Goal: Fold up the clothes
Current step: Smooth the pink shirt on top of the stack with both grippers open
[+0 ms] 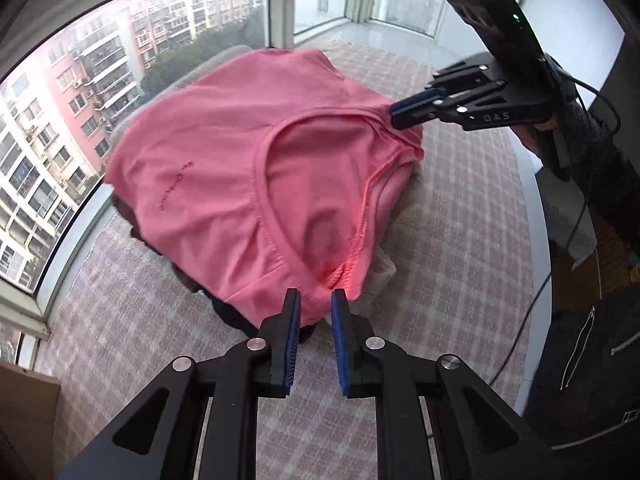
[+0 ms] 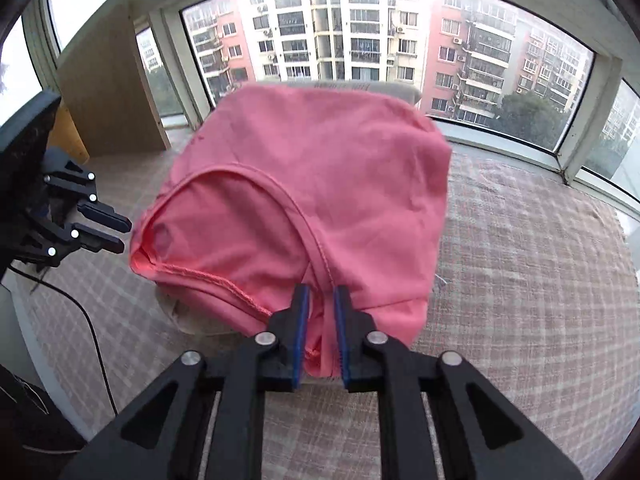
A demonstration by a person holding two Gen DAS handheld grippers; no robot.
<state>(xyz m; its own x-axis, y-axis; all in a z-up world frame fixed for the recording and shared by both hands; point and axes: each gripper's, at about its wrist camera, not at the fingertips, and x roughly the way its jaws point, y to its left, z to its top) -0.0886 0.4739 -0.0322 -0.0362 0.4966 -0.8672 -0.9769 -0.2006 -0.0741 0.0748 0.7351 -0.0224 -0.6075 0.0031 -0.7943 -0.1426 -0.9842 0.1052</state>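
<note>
A pink garment (image 1: 224, 160) with its neckline facing up lies draped over a low pile of other clothes on a checked cloth. My right gripper (image 1: 394, 114) comes in from the right and is shut on the fabric by the neckline's far end. In the right wrist view a fold of the pink garment (image 2: 320, 184) fills the gap of the right gripper (image 2: 322, 300). My left gripper (image 1: 315, 300) stands open just in front of the garment's near edge. From the other side the left gripper (image 2: 122, 232) shows empty jaws, apart from the cloth.
The checked cloth (image 1: 460, 240) covers the whole work surface. Under the pink garment lie a grey piece (image 2: 360, 86), a white piece (image 1: 384, 270) and a dark one (image 1: 228, 312). Big windows ring the far side. A wooden board (image 2: 108, 92), a black cable (image 2: 96, 340) and a dark zipped jacket (image 1: 584, 360) sit at the edges.
</note>
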